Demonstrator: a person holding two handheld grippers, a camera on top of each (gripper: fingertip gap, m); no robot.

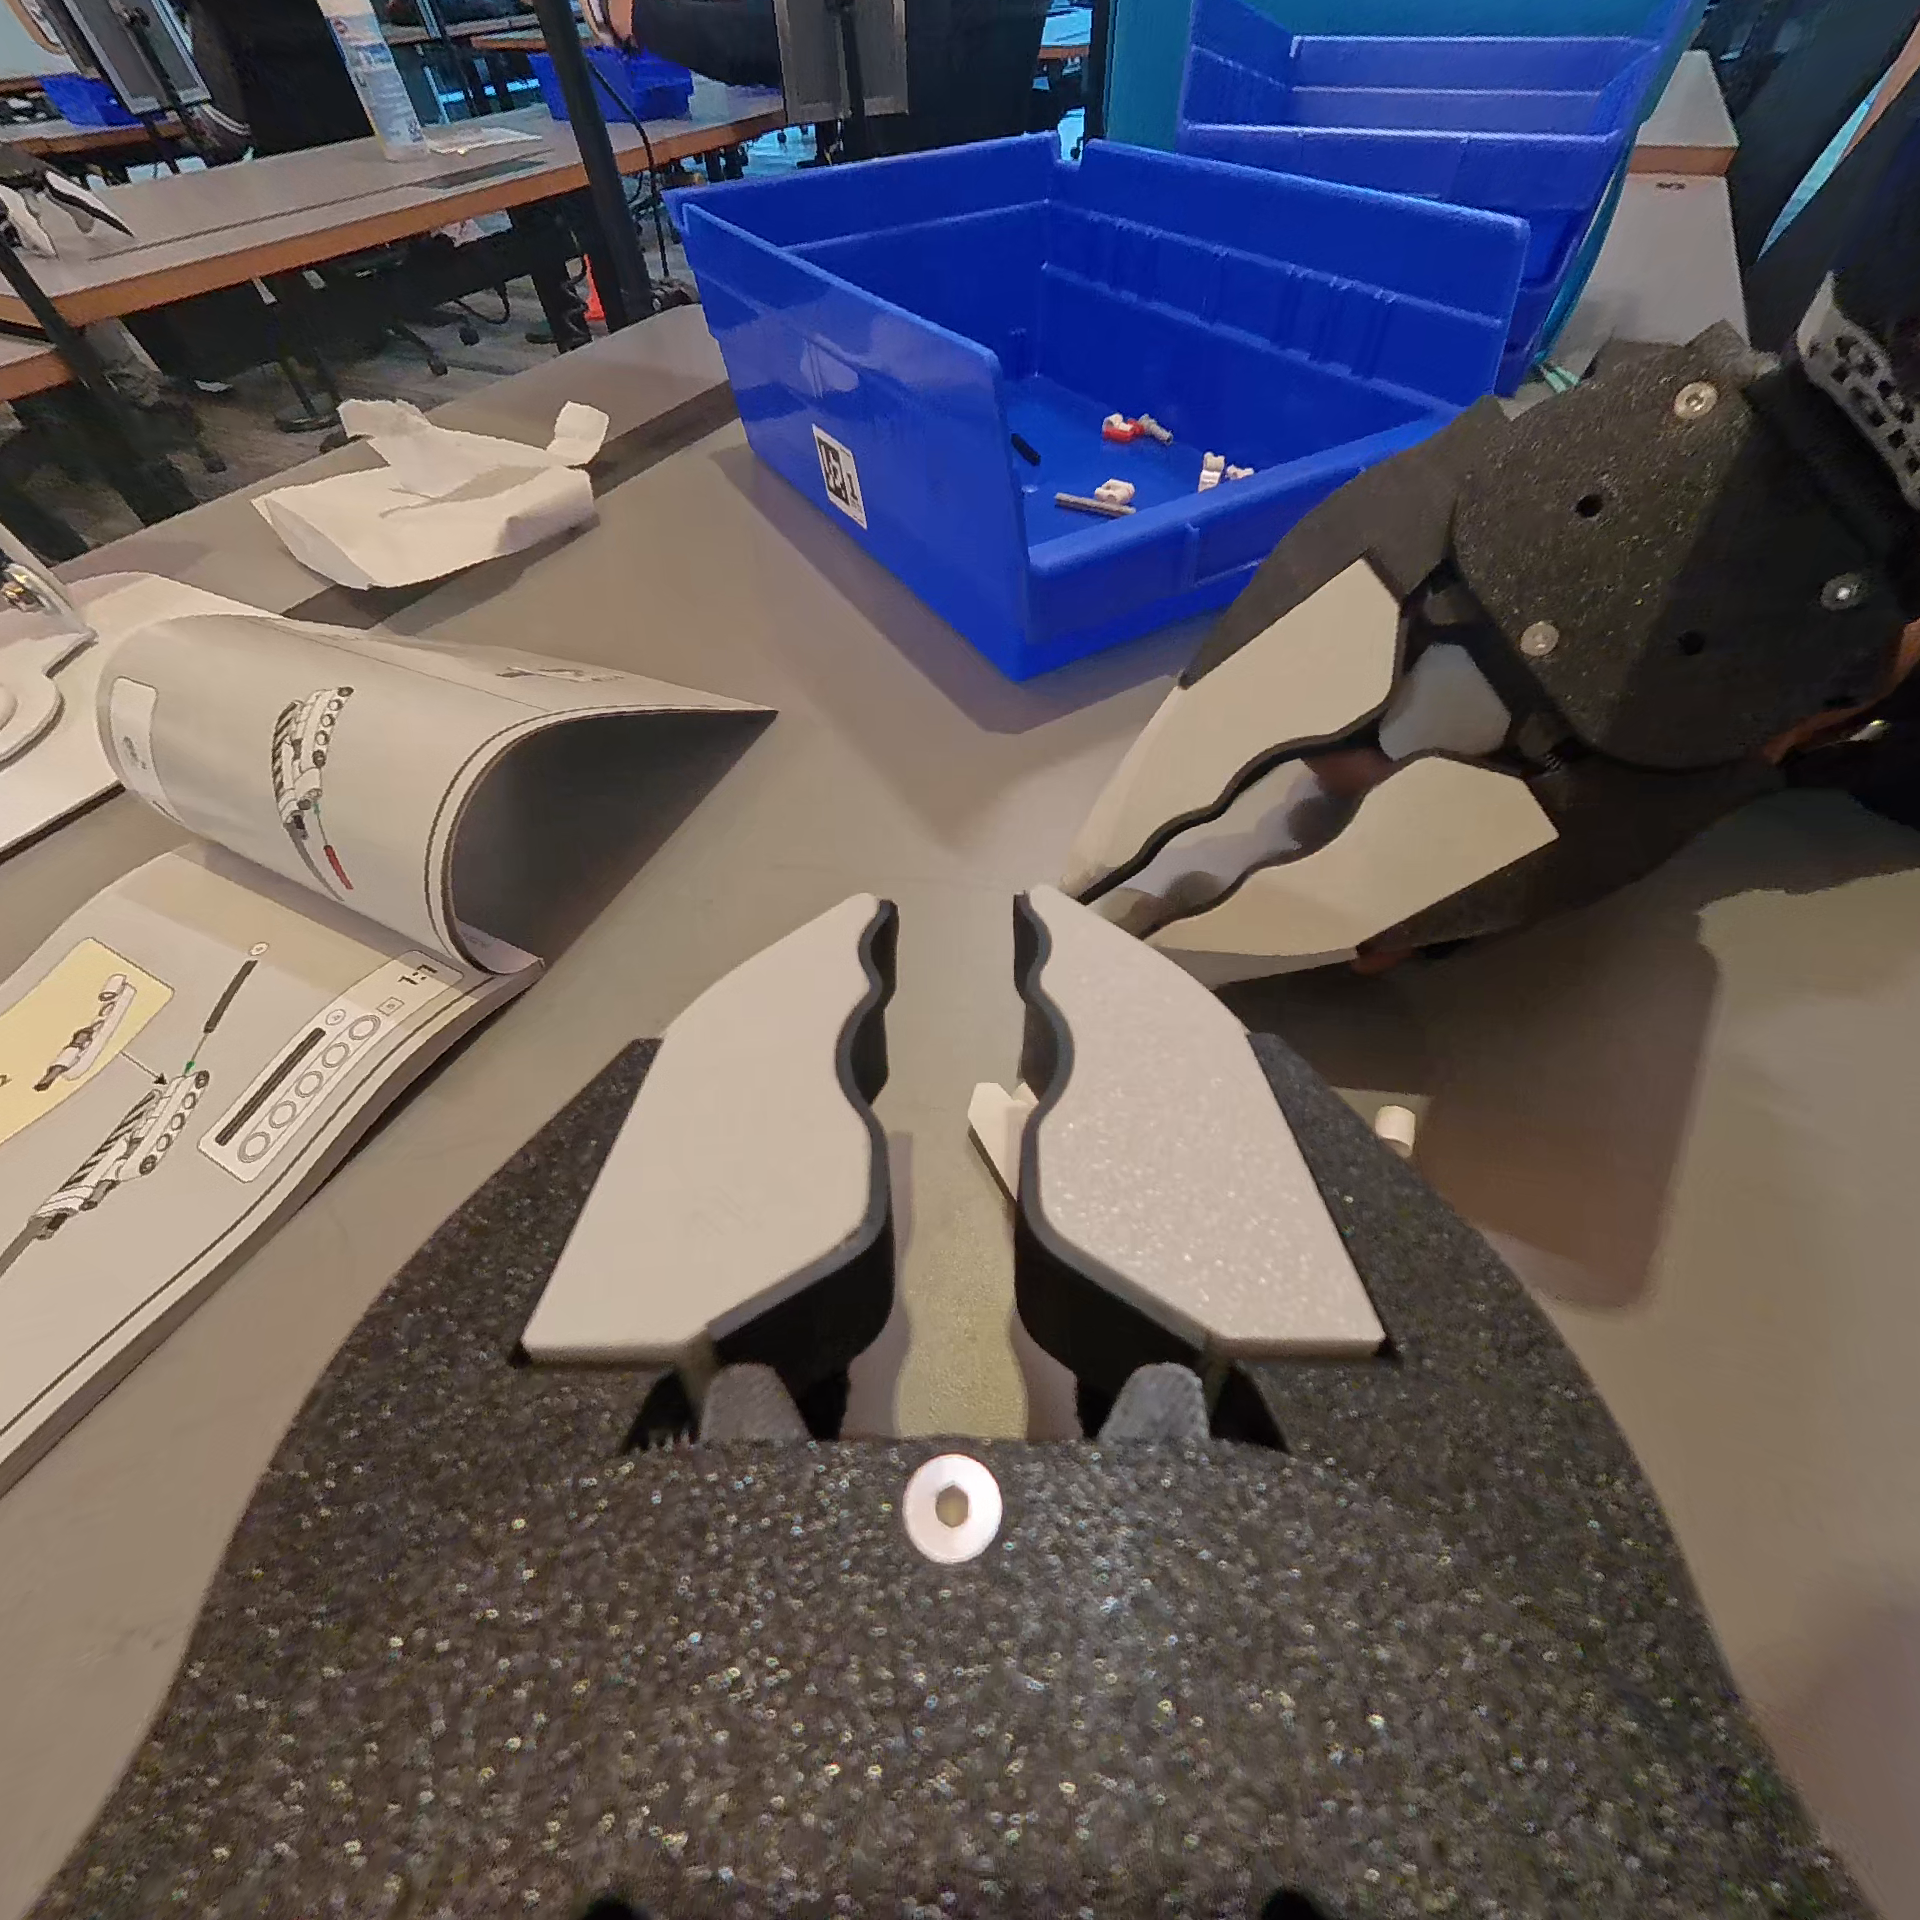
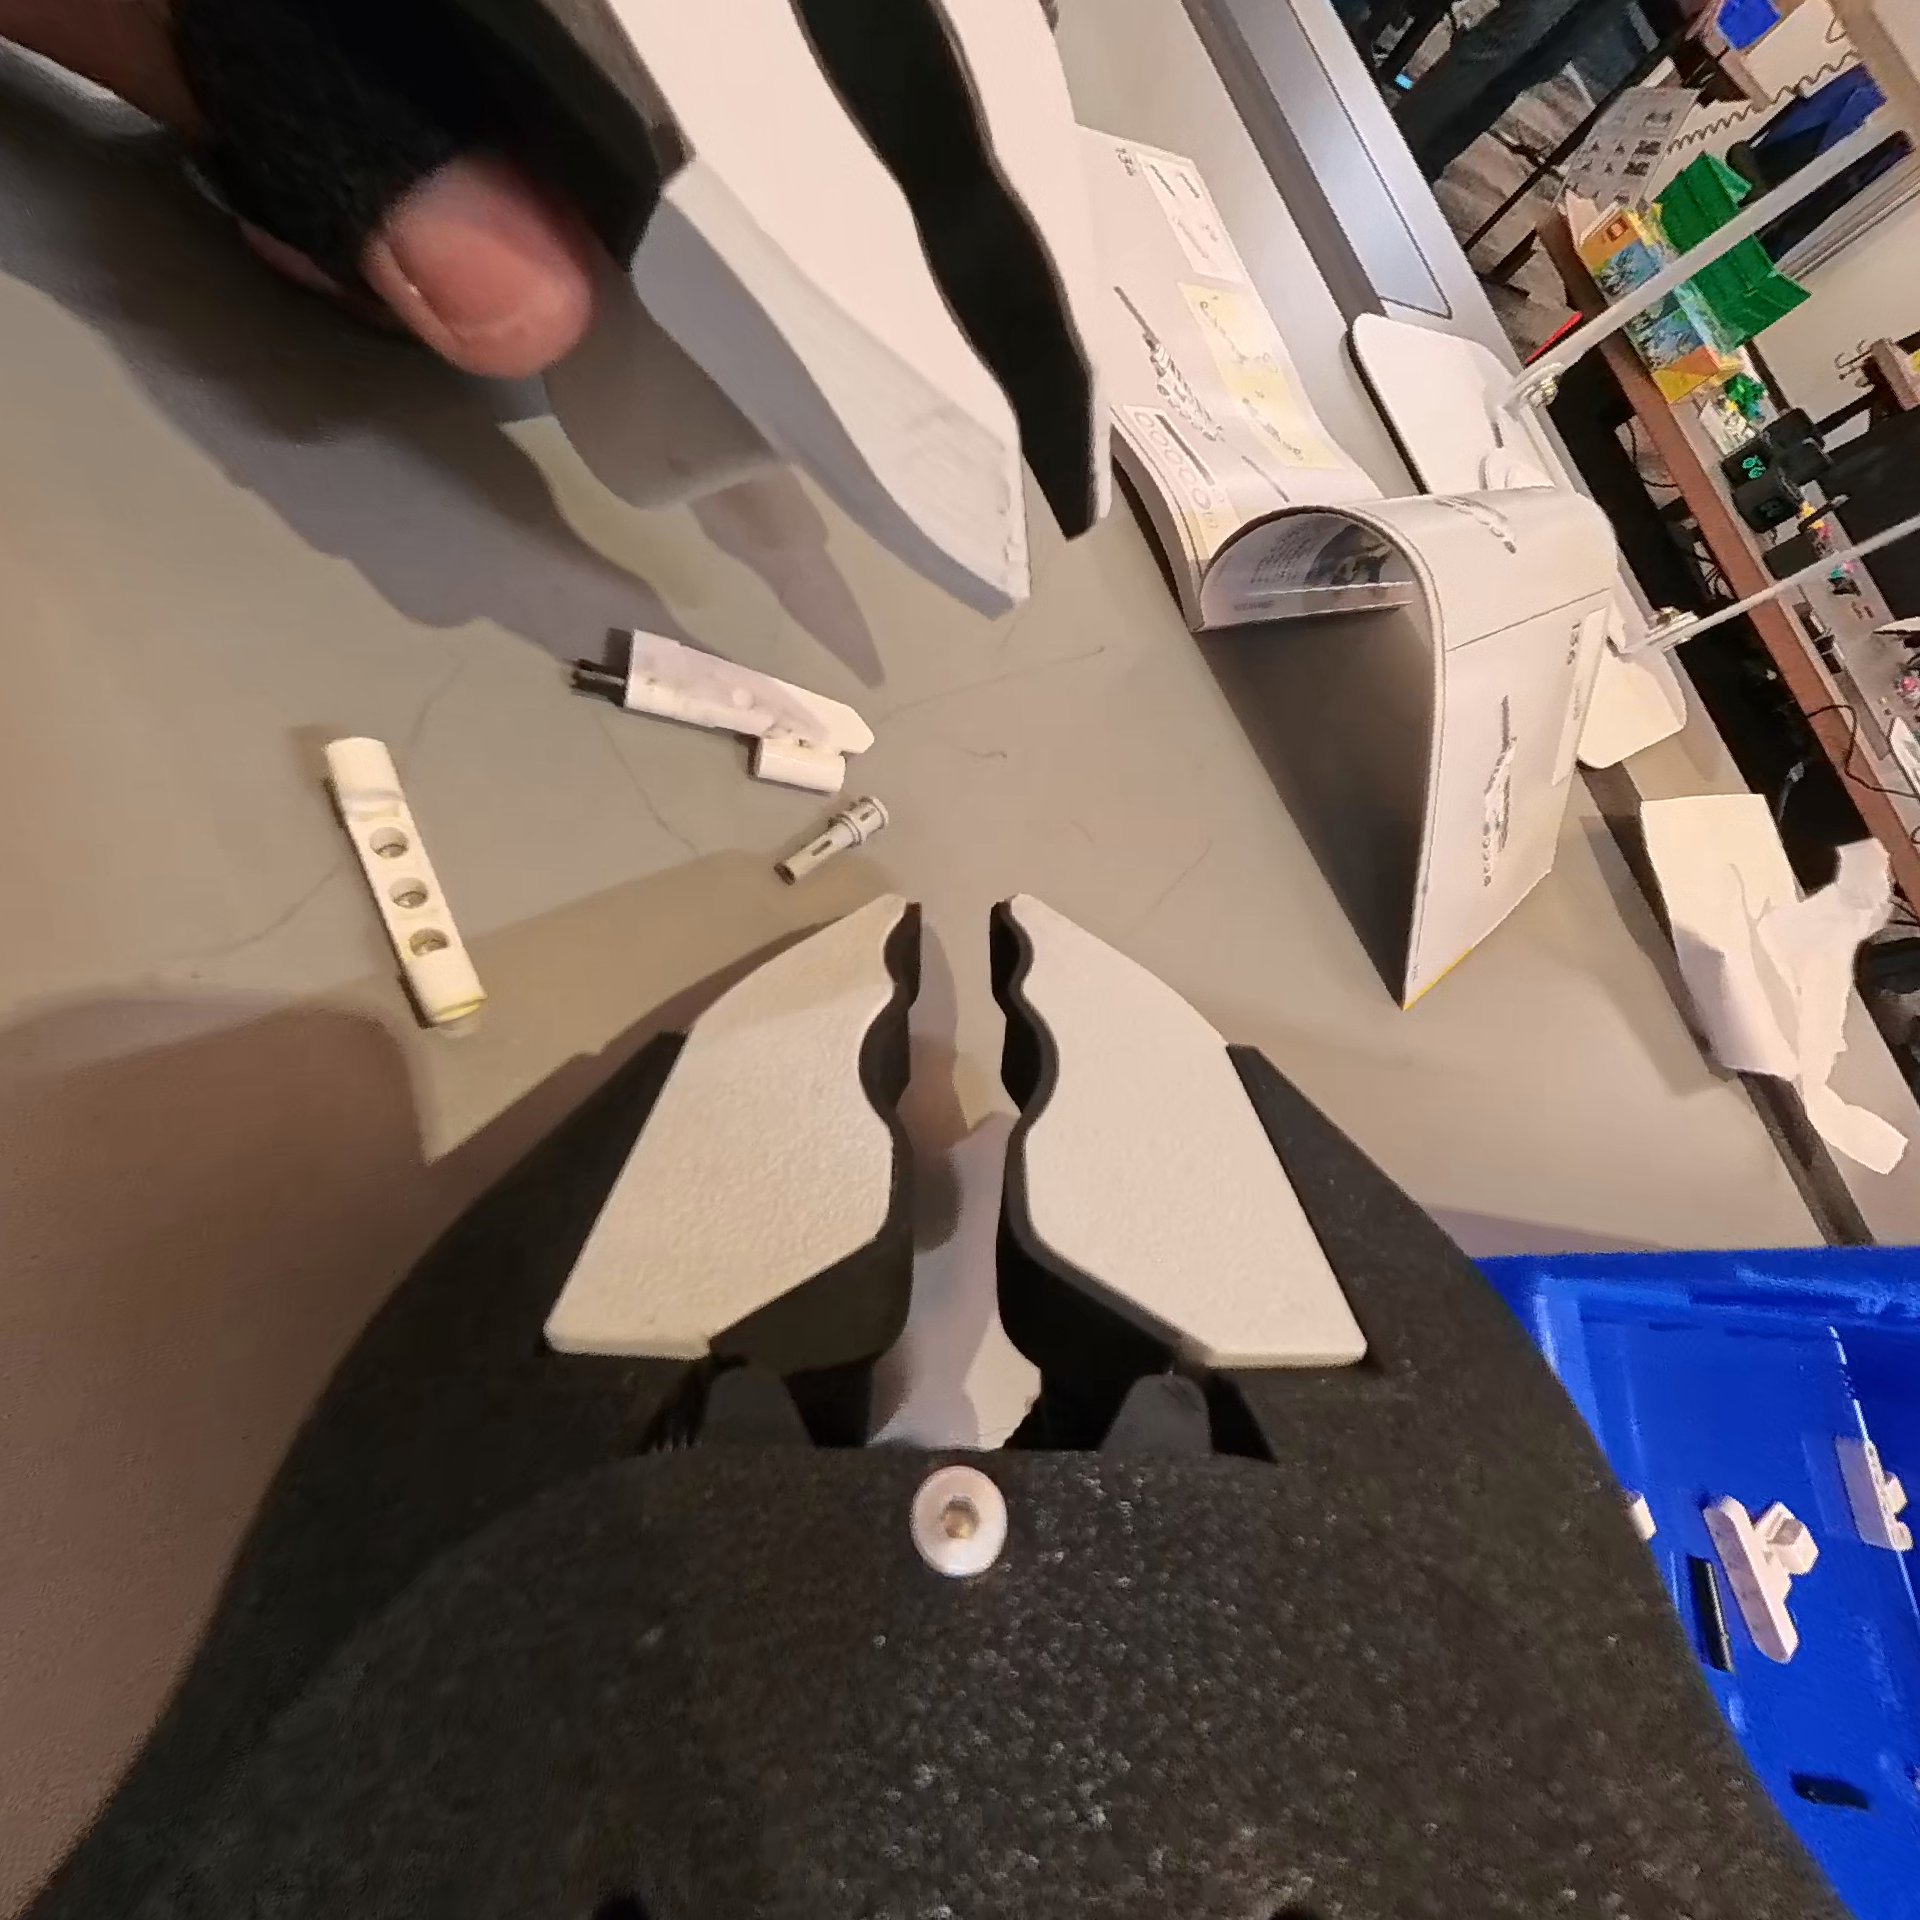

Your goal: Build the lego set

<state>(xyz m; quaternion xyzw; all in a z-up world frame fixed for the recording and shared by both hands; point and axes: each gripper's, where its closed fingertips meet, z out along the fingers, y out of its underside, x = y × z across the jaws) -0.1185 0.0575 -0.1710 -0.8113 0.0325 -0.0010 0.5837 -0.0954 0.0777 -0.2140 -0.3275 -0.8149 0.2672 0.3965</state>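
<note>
My left gripper (image 1: 956, 914) hangs low over the grey table (image 1: 831, 644) with its jaws apart and nothing pressed between the pads. A small white piece (image 1: 995, 1122) lies under it, beside the right finger. My right gripper (image 2: 956, 914) is open by a narrow gap with nothing in it. It also shows in the left wrist view (image 1: 1091, 883), tips close to my left gripper's right finger. Just ahead of it lie a grey pin (image 2: 831, 836), a white assembly with a black end (image 2: 727, 707) and a white beam with three holes (image 2: 405, 883). The left gripper (image 2: 1039, 551) hangs above them, with a thumb (image 2: 478, 281) on it.
An open instruction booklet (image 1: 312, 935) with a curled page (image 2: 1455, 644) lies to the left. A blue bin (image 1: 1091, 416) holding several small parts stands behind and shows beside my right gripper (image 2: 1714, 1455). A crumpled white tissue (image 1: 447, 499) lies at the far table edge. Left tips to right tips: about 6 centimeters. It is some 4 centimeters from my right tips to the small white piece (image 1: 995, 1122). It turns up in the right wrist view (image 2: 824, 721) as well.
</note>
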